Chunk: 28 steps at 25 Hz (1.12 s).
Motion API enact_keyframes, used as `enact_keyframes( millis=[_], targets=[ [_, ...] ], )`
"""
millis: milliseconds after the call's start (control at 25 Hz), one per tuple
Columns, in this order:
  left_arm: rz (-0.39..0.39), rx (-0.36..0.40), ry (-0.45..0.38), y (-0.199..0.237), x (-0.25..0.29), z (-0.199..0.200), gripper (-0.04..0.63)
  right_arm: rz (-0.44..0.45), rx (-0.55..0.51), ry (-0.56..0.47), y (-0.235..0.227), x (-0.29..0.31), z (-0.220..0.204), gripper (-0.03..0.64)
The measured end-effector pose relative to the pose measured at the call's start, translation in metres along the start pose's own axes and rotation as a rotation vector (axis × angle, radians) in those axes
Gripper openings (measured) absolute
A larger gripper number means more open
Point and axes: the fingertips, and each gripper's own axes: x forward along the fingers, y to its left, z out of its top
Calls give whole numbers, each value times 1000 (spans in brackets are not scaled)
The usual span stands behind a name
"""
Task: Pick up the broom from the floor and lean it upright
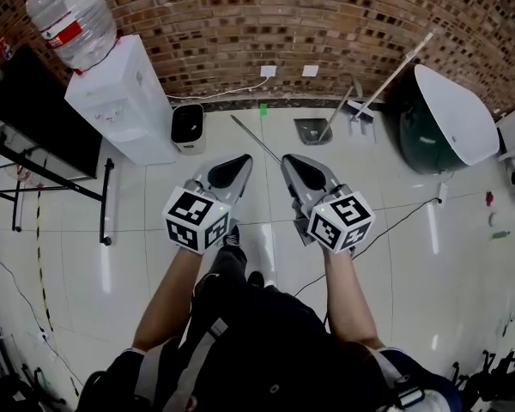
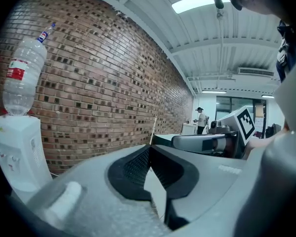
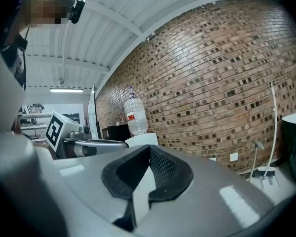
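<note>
A thin grey pole (image 1: 254, 137), which looks like the broom handle, lies on the white tile floor. It runs from near the wall toward the right gripper, which hides its near end. A white-handled tool (image 1: 395, 71) leans upright on the brick wall; the right gripper view shows it too (image 3: 273, 127). My left gripper (image 1: 240, 160) and right gripper (image 1: 290, 160) hover side by side above the floor. Both are shut and hold nothing, with their black pads meeting at the tips (image 2: 149, 149) (image 3: 149, 148).
A water dispenser (image 1: 124, 101) with a bottle stands at the back left, and a small bin (image 1: 187, 125) sits beside it. A dustpan (image 1: 313, 131) and a green bin with a white lid (image 1: 442, 114) are by the wall. A black cable (image 1: 403, 217) crosses the floor at the right.
</note>
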Motion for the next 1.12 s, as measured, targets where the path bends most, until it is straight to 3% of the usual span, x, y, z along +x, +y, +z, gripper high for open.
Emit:
enact_keyframes(
  millis=[680, 1120],
  targets=[
    [-111, -43, 41, 132, 115, 13, 0, -113, 0, 84, -97, 141, 26, 0],
    [-31, -89, 108, 202, 190, 5, 0, -56, 45, 117, -174, 208, 20, 0]
  ],
)
